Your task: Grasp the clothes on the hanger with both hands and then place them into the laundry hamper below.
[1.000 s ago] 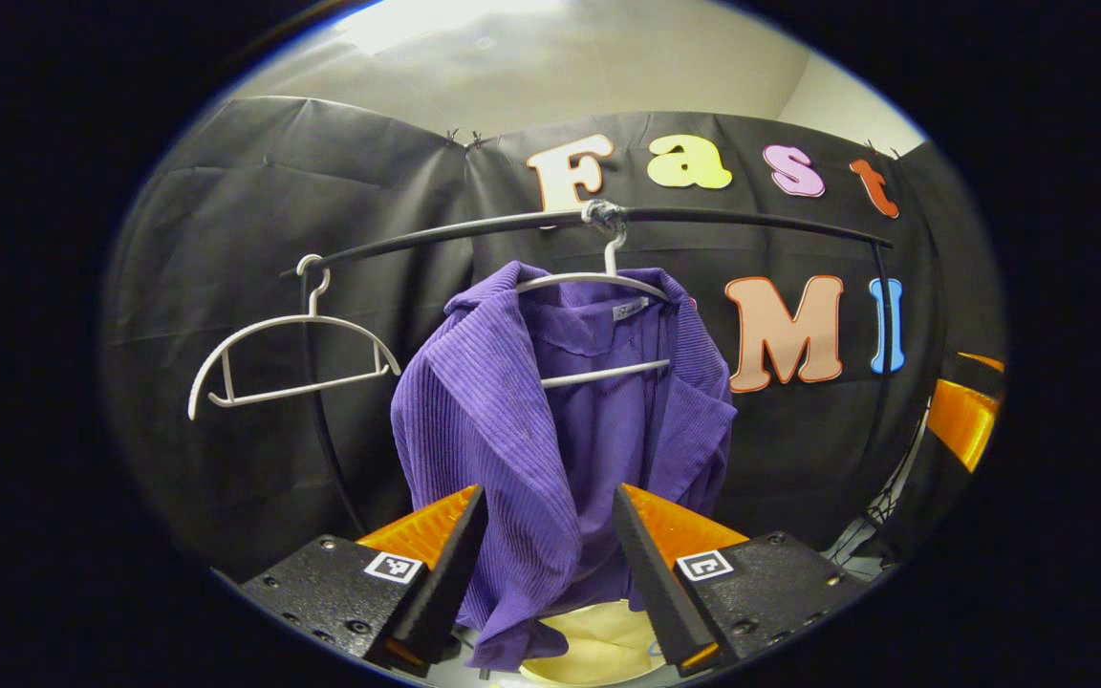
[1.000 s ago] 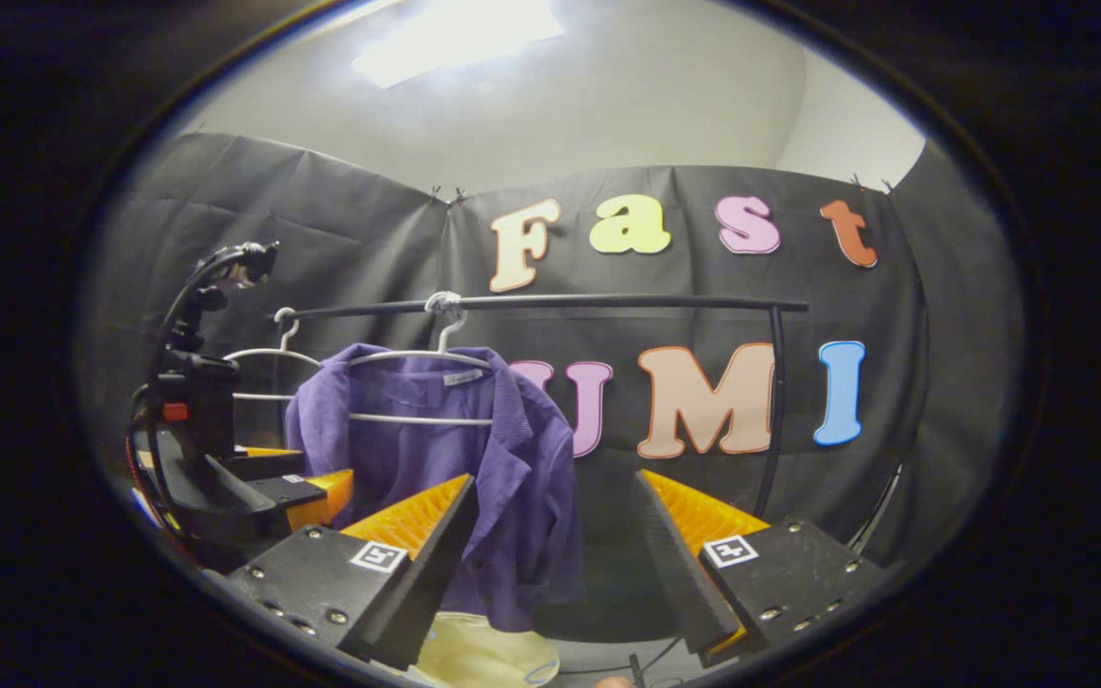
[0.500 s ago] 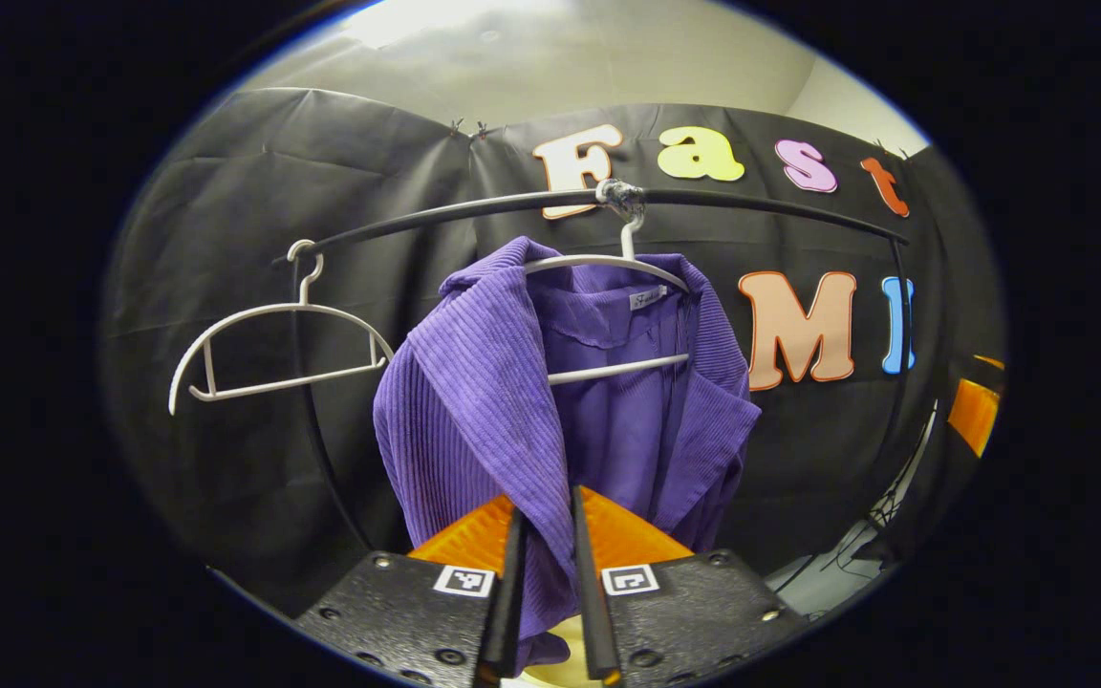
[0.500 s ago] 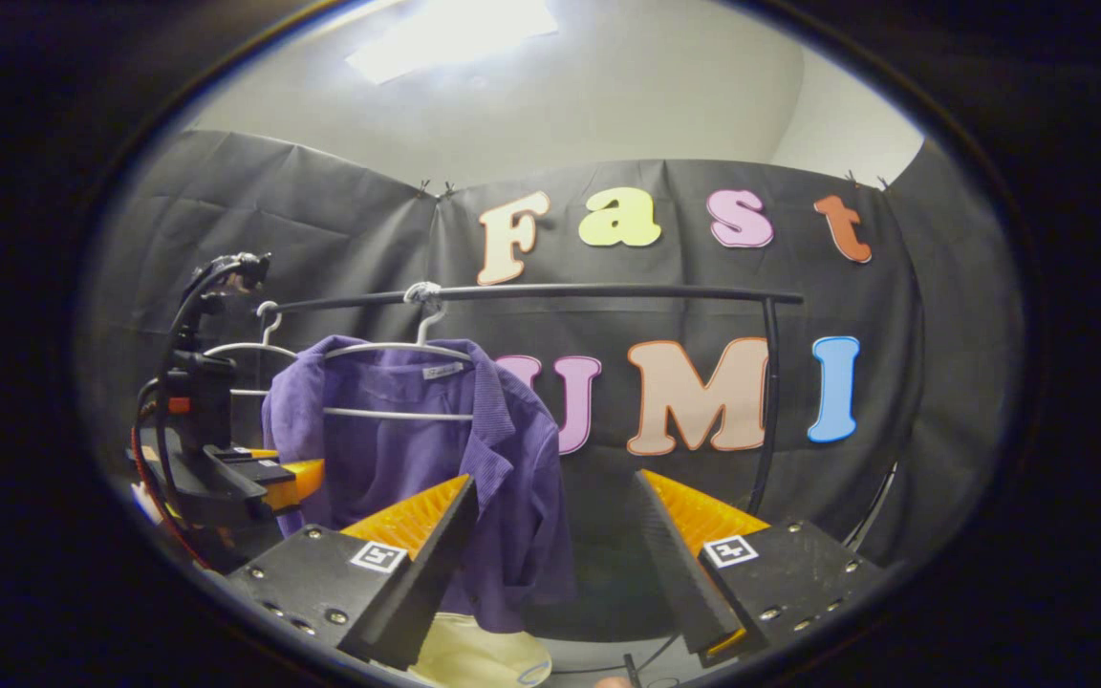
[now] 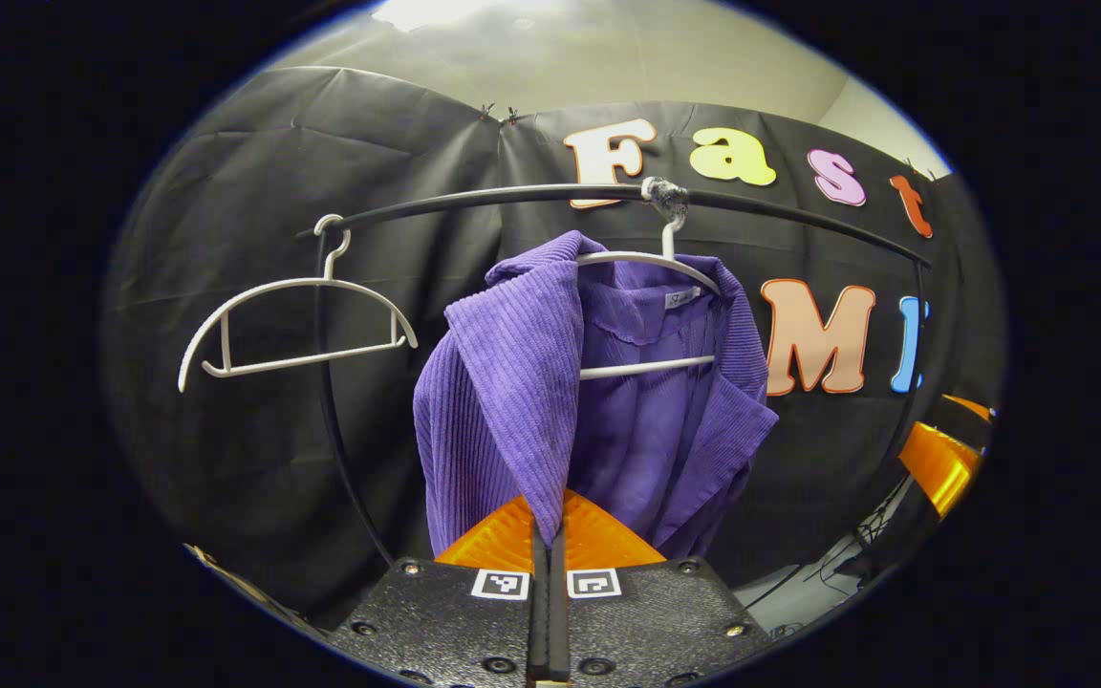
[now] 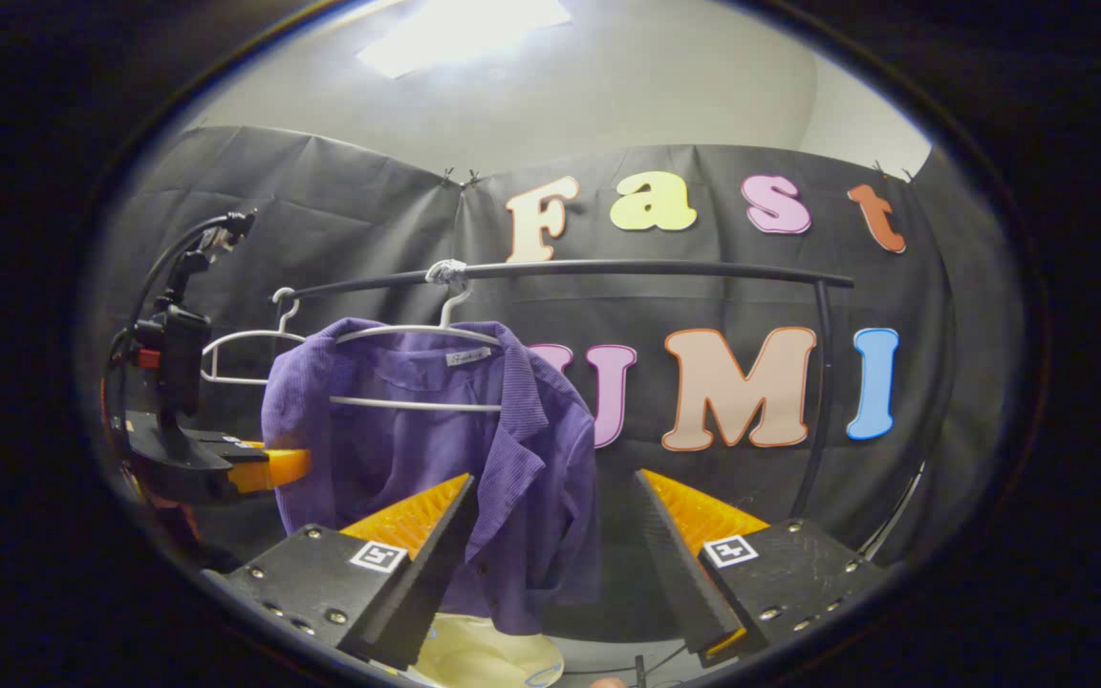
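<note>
So the first half of the grasp looks done: the left gripper [image 5: 548, 535] has its jaws pressed together on the ribbed front edge of the purple jacket [image 5: 550, 382], the cloth running up from between them to the white hanger [image 5: 646, 260] on the black rail [image 5: 512, 196] above. The right gripper [image 6: 550, 535] has its jaws spread wide with nothing between them; the jacket's other front panel [image 6: 531, 478] hangs just ahead of its left jaw and partly past it, not yet inside the gap. The garment hangs on its hanger, none of it lifted off. Below and between the right jaws a pale yellow rim [image 6: 484, 659] shows, probably the laundry hamper. An empty hanger [image 5: 297, 325] hangs farther along the rail. Left to do, as I judge it: close the right jaws on cloth, slip the jacket off, lower it into the hamper
</note>
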`<state>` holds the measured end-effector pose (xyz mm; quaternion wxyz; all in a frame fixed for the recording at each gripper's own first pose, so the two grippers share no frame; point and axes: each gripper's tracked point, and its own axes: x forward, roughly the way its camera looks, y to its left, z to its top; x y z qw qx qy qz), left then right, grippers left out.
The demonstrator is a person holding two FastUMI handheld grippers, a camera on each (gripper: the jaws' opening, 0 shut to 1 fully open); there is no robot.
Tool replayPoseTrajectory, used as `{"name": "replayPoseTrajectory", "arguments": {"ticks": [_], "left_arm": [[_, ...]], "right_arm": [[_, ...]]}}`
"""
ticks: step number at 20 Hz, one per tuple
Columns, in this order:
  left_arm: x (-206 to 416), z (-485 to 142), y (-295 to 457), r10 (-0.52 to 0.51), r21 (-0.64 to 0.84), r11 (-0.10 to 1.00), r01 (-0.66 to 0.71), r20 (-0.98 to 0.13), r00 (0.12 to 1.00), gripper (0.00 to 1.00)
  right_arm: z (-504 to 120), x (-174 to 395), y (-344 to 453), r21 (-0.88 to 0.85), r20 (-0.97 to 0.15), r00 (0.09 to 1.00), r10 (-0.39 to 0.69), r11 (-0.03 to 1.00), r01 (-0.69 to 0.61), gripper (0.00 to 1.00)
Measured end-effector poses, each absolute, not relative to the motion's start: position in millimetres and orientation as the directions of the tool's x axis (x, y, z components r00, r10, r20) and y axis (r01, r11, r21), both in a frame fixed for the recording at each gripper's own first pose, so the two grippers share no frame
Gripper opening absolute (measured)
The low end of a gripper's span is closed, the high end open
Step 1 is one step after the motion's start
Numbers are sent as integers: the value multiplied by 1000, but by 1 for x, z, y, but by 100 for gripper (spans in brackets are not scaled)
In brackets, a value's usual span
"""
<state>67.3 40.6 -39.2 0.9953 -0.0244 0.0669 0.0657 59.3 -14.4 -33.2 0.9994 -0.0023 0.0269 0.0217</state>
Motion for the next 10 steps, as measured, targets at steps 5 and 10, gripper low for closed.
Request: {"name": "replayPoseTrajectory", "arguments": {"ticks": [5,10], "left_arm": [[62,-35,48,156,-22,987,-160,-126,980,0],[59,-29,64,212,-29,976,-217,-118,970,0]], "right_arm": [[-48,86,1,6,-86,992,93,996,-92,94],[-68,124,13,9,-128,984,123,992,-123,97]]}}
